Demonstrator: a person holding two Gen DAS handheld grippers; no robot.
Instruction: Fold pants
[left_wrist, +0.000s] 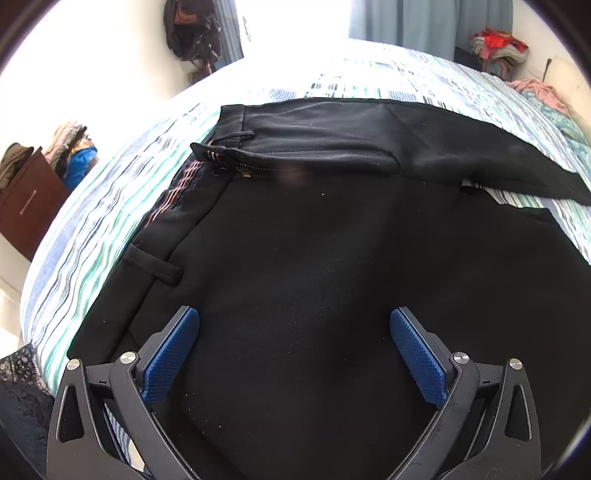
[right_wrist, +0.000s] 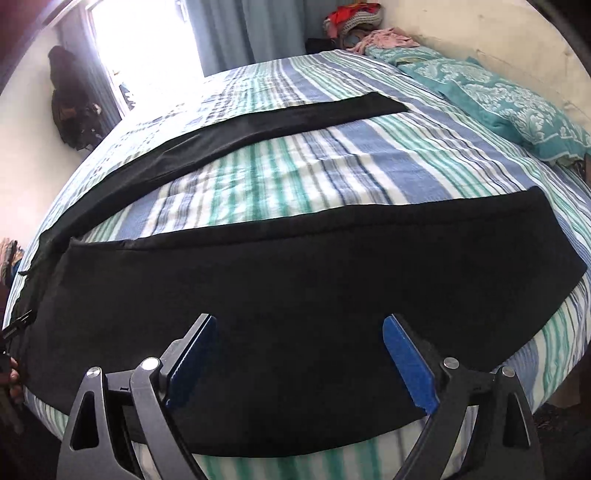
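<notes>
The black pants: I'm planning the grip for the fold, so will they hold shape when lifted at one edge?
Probably not: the black pants lie limp and flat on the striped bedspread, so they'd likely droop. The waistband looks thicker, maybe firmer.

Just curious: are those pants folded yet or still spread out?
Spread out. The pants lie flat on the bed, both legs apart.

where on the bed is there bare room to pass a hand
Bare striped bedspread lies between the two legs of the black pants, and beyond the far leg toward the window. Crowded: the teal pillows along the wall, and the near edge under both open grippers.
</notes>
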